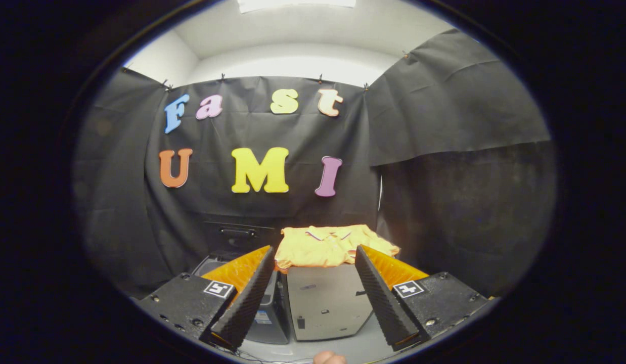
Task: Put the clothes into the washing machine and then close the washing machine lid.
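A yellow-orange shirt [329, 245] lies folded on top of a light grey box-like unit [325, 303], just beyond my fingers. To its left stands the washing machine [265, 316], dark grey, with its dark lid [237, 233] raised upright against the back wall; my left finger hides most of its opening. My gripper [313, 293] is open wide, its two ridged black fingers [244, 298] with orange backs spread apart, nothing between them but the grey unit farther ahead.
Black cloth walls close the booth behind and on both sides. The pale floor [353, 349] shows below the units. A fingertip [329, 358] of a person's hand peeks in under the gripper.
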`<action>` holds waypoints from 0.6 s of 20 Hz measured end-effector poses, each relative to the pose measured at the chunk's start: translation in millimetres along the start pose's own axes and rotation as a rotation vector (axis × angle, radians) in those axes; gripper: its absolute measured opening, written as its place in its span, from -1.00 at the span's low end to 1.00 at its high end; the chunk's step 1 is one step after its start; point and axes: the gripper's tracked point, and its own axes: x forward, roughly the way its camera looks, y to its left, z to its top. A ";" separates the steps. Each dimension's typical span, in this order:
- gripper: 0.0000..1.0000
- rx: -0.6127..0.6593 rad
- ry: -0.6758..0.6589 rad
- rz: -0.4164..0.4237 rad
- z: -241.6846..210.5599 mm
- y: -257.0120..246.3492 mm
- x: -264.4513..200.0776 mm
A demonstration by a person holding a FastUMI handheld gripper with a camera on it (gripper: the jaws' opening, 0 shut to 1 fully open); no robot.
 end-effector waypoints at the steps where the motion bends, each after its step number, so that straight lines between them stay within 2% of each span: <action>1: 0.99 0.008 0.003 -0.001 0.1 1.5 1.7; 6: 0.99 0.028 0.013 -0.013 7.2 1.4 19.3; 12: 0.99 0.038 0.053 -0.032 11.0 -9.3 61.6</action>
